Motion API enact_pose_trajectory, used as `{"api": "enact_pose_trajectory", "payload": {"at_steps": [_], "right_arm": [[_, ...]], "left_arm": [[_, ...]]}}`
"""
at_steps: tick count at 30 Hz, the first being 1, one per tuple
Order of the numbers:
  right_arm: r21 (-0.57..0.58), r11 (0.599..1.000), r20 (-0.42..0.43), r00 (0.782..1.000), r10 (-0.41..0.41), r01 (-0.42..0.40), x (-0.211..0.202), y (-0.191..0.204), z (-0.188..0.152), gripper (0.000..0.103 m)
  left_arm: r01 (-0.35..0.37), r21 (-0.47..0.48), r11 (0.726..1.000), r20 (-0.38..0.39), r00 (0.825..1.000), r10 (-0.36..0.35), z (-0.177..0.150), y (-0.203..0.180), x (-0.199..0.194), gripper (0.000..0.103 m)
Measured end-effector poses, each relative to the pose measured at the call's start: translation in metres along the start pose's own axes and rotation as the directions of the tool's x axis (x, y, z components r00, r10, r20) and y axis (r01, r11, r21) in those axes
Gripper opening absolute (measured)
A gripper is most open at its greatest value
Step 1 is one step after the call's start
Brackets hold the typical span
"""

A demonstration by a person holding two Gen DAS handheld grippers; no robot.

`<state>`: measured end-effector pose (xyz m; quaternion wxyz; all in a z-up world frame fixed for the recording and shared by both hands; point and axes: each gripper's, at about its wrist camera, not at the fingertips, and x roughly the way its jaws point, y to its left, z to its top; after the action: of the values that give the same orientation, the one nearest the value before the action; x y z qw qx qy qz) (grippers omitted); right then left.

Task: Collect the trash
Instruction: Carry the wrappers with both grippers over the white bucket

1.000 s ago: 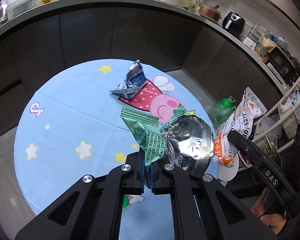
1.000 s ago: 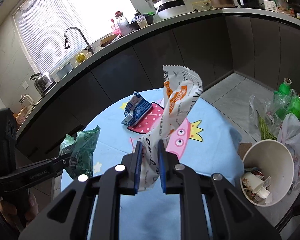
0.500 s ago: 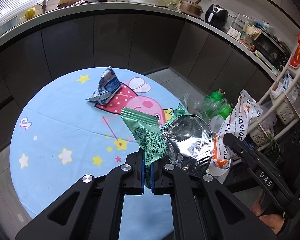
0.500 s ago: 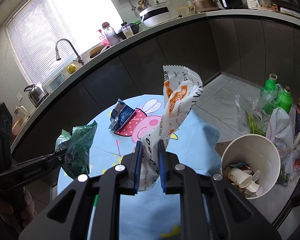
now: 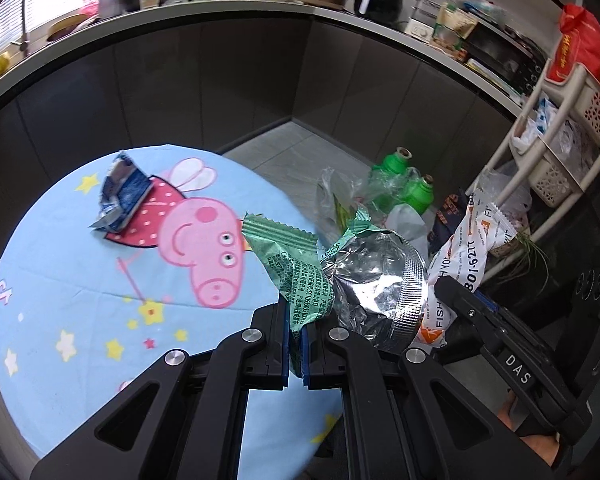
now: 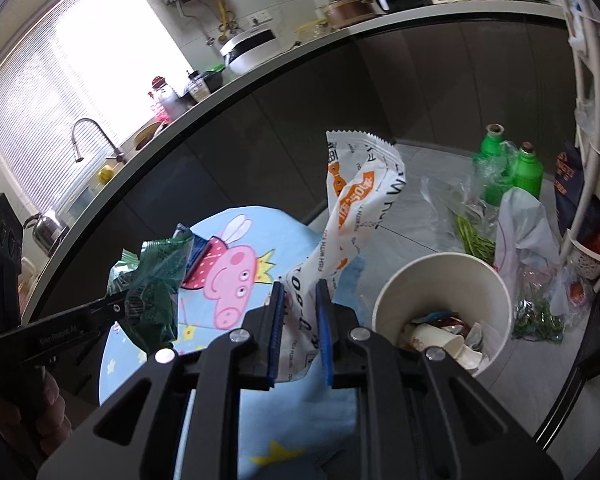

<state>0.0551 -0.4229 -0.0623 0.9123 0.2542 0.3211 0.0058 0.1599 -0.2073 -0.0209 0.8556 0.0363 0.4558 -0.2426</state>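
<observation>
My left gripper (image 5: 299,340) is shut on a torn green snack wrapper (image 5: 296,268) with a silver foil inside, held above the right edge of the round blue cartoon tablecloth (image 5: 80,292). My right gripper (image 6: 300,320) is shut on a white and orange snack wrapper (image 6: 356,200) that stands up from its jaws. The same white wrapper (image 5: 472,256) shows at the right in the left wrist view. A crumpled blue wrapper (image 5: 124,196) lies on the cloth at its far side. The white paper bin (image 6: 440,288) with cups and scraps inside stands on the floor, right of my right gripper.
Green bottles (image 6: 512,164) in a clear bag, a white plastic bag (image 6: 528,232) and green beans lie on the floor behind the bin. A white basket rack (image 5: 560,132) stands at the right. Dark cabinets under a curved counter (image 5: 260,12) ring the table.
Both grippers have swung right with their wrappers still gripped. The table has slid left in both views, and the bin and floor bottles have come closer to the middle.
</observation>
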Motion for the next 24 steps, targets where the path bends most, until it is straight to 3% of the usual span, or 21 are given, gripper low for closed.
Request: {"api": "enact_pose_trajectory", "payload": {"at_steps": [12, 24], "right_arm": [[0.122, 0.99, -0.02, 0.997, -0.07, 0.072, 0.006, -0.077, -0.007, 0.017], [0.136, 0.98, -0.117, 0.984, -0.133, 0.148, 0.049, -0.133, -0.028, 0.017]], "left_arm": [[0.079, 0.078, 0.994, -0.086, 0.994, -0.072, 0.018, -0.053, 0.064, 0.004], [0.194, 0.1, 0.976, -0.223, 0.96, -0.168, 0.029, -0.09, 0.141, 0.004]]}}
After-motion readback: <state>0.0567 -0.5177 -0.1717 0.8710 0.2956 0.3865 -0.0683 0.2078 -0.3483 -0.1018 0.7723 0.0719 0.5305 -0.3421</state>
